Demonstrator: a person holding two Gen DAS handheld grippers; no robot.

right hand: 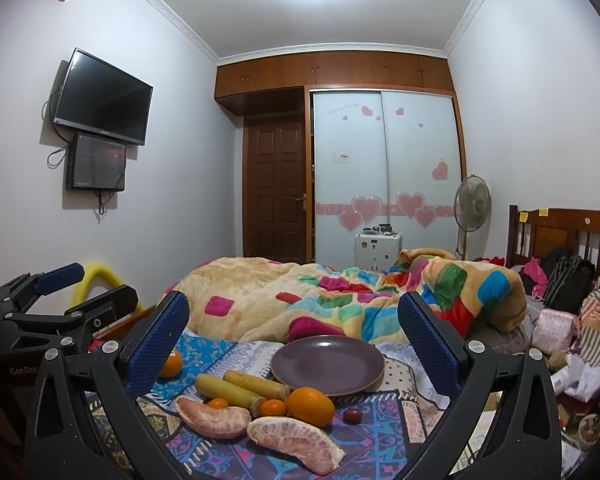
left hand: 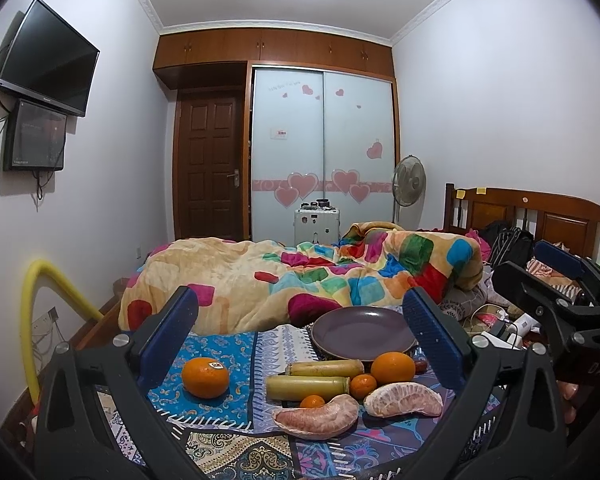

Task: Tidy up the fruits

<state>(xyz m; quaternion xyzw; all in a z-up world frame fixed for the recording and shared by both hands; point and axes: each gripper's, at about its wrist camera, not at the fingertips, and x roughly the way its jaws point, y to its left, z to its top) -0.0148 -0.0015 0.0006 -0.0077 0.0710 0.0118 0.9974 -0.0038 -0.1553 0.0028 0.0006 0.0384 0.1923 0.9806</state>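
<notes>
Both claws, left [left hand: 300, 344] and right [right hand: 294, 340], spread wide, empty, above fruit beside purple plate [right hand: 327, 368]

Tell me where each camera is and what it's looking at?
Left wrist: on the left gripper, facing the round purple plate and a stickered orange on the patterned cloth; its blue-padded fingers and the right gripper show.
Right wrist: on the right gripper, facing the same plate from further right; its own fingers and the left gripper show.
Shared: plate, peeled pomelo segments, colourful blanket.
</notes>
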